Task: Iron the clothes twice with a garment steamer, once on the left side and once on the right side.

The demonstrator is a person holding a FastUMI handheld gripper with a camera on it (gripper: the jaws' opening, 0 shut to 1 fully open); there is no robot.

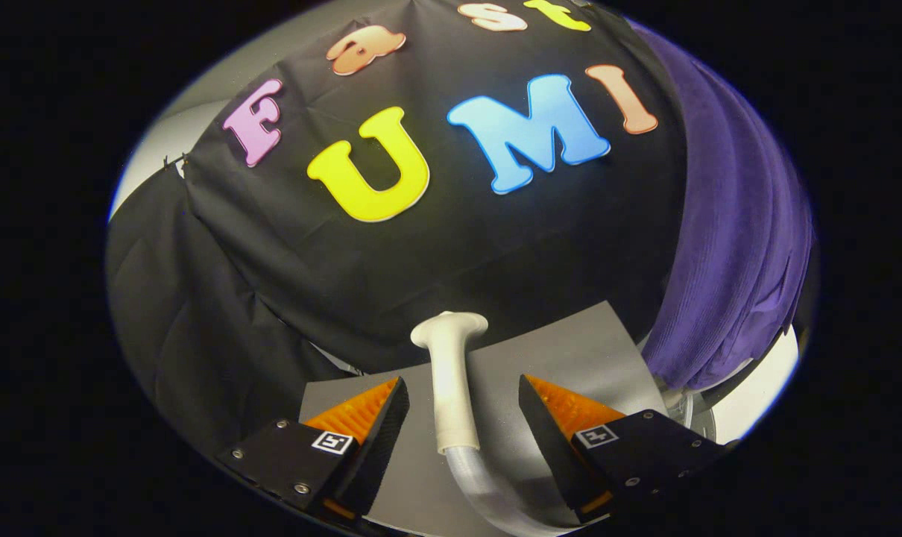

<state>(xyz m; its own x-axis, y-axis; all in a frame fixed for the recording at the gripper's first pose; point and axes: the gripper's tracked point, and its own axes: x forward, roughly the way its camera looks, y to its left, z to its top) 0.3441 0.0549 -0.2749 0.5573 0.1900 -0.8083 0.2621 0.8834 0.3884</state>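
Where the clear hose (488,496) curves down out of sight between the fingers, its far end cannot be followed, and the purple garment (734,246) hanging off to the right is cut off along its outer side, so its full shape is hard to make out. Something pale and round sits under the garment's lower hem, too little of it showing to name. On the grey bench (570,358) lies the white garment steamer (449,373), handle toward the hand-held gripper (462,406), head pointing away. It lies between the spread fingers, nearer the left one; neither finger touches it, and nothing is held.
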